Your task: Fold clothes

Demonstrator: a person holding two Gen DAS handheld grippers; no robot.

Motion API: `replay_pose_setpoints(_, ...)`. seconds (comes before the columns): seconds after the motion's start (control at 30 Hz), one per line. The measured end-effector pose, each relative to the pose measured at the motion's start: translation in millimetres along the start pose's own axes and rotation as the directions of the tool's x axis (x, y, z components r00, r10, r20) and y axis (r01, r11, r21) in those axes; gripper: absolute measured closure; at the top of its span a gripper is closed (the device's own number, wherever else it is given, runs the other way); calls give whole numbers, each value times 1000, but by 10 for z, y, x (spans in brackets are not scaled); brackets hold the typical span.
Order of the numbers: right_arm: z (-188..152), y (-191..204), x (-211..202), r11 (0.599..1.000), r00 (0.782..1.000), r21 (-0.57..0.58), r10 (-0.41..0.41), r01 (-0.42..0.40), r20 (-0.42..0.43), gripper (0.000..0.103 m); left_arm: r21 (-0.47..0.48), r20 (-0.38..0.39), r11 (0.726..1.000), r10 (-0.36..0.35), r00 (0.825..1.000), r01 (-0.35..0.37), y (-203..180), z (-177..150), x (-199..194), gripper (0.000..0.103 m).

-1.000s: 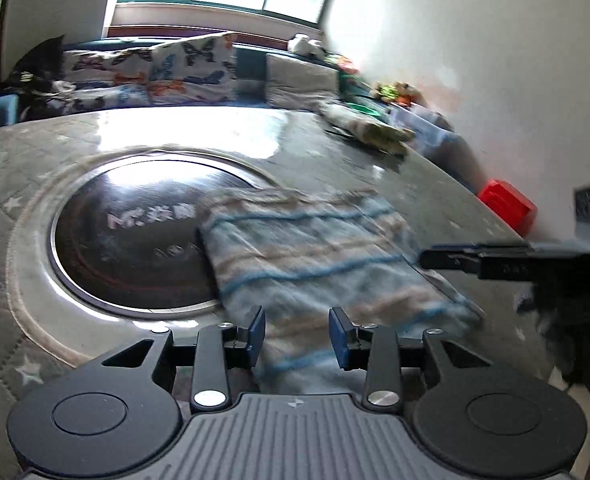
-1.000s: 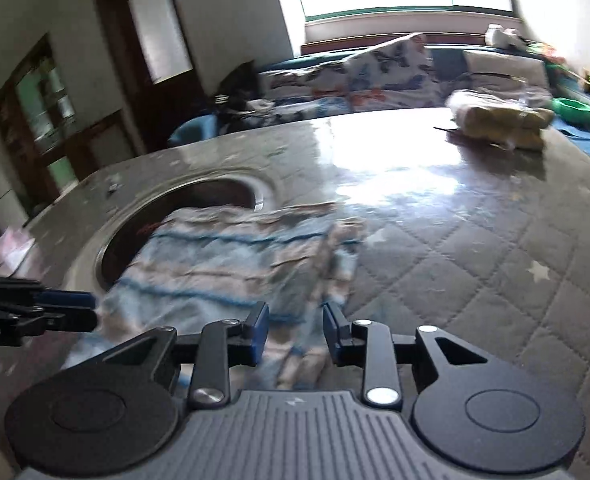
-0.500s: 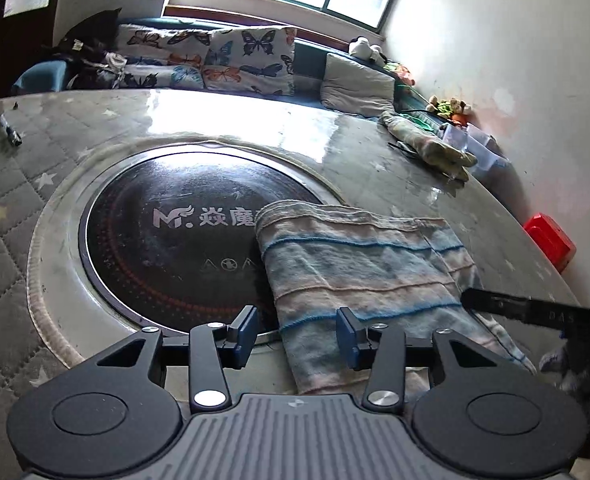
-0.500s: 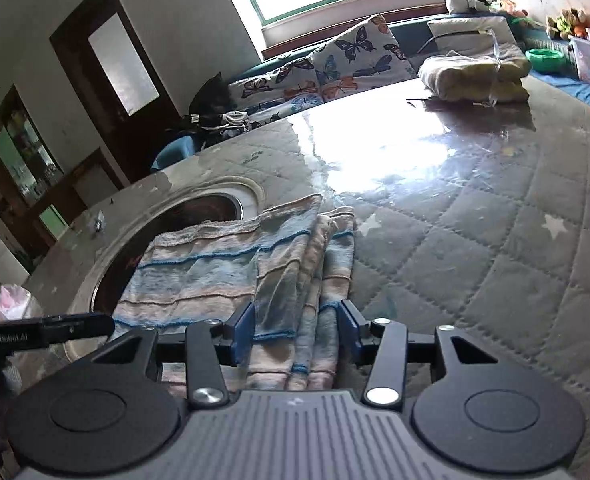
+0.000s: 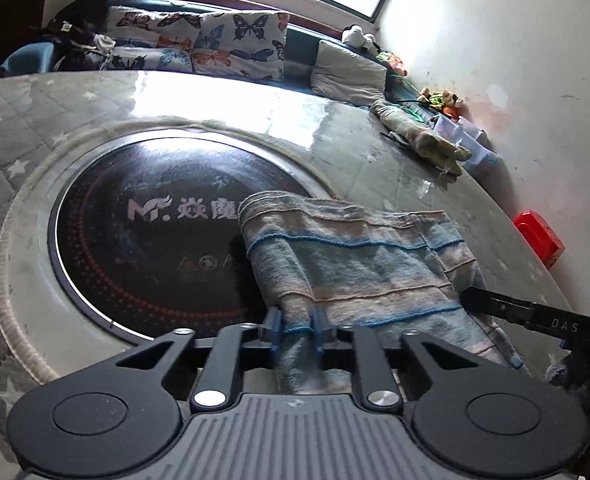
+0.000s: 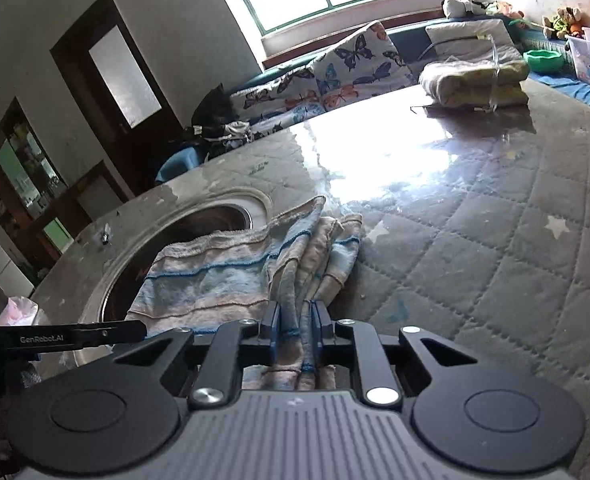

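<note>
A blue and beige striped cloth (image 5: 359,264) lies on the round table, partly over the dark glass disc (image 5: 147,216) at its centre. My left gripper (image 5: 297,330) has its jaws closing, and the pads pinch the cloth's near left edge. My right gripper (image 6: 295,330) has its jaws closing too, squeezing a bunched fold at the near right edge of the cloth (image 6: 223,276). Each gripper's black finger shows in the other view: the right one (image 5: 511,308) and the left one (image 6: 75,334).
The table wears a quilted grey cover (image 6: 495,264) under glossy plastic. A folded bundle (image 6: 475,80) sits at the far edge. A red box (image 5: 539,236) stands by the wall, and a bench with butterfly cushions (image 5: 199,48) runs under the window.
Both grippers have gone from open around the cloth's near edge to pinching it. The left one shifted along the cloth edge, and both rolled a little.
</note>
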State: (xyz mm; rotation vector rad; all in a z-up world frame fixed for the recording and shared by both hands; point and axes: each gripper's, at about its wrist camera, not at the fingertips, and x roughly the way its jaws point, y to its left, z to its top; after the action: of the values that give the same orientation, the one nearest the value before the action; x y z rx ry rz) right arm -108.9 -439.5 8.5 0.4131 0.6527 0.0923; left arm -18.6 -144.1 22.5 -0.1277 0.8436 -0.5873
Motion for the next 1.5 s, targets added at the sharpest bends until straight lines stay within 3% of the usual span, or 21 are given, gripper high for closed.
replay_pose_setpoints(0.23, 95, 43, -190, 1000, 998, -23, 4, -3, 57, 89, 46, 38, 998, -32, 999, 31, -234, 157, -101, 93)
replay_pose_setpoints(0.43, 335, -32, -364, 998, 992, -41, -35, 41, 123, 89, 125, 73, 991, -53, 996, 44, -619, 402, 0, 93)
replay_pose_setpoints(0.77, 886, -429, -374, 989, 977, -58, -125, 137, 172, 89, 183, 72, 982, -56, 996, 42, -1115, 859, 472, 93)
replay_pose_setpoints(0.97, 1034, -723, -197, 982, 974, -50, -173, 181, 145, 89, 196, 39, 980, -51, 998, 42, -1277, 948, 849, 93)
replay_pose_setpoints(1.23, 924, -1087, 158, 970, 969, -11, -242, 243, 43, 87, 202, -40, 979, -5, 999, 13, -1259, 846, 1311, 89)
replay_pose_setpoints(1.3, 879, -1162, 229, 966, 966, 1, -258, 258, 20, 85, 193, -52, 981, 1, 999, 9, -1201, 822, 1350, 86)
replay_pose_setpoints(1.37, 845, -1202, 226, 963, 963, 10, -269, 269, 22, 74, 192, -46, 981, 8, 999, 1, -1168, 814, 1337, 85)
replay_pose_setpoints(1.5, 825, -1200, 177, 958, 958, 22, -286, 285, 37, 74, 205, -19, 979, 24, 1000, -20, -1141, 812, 1240, 77)
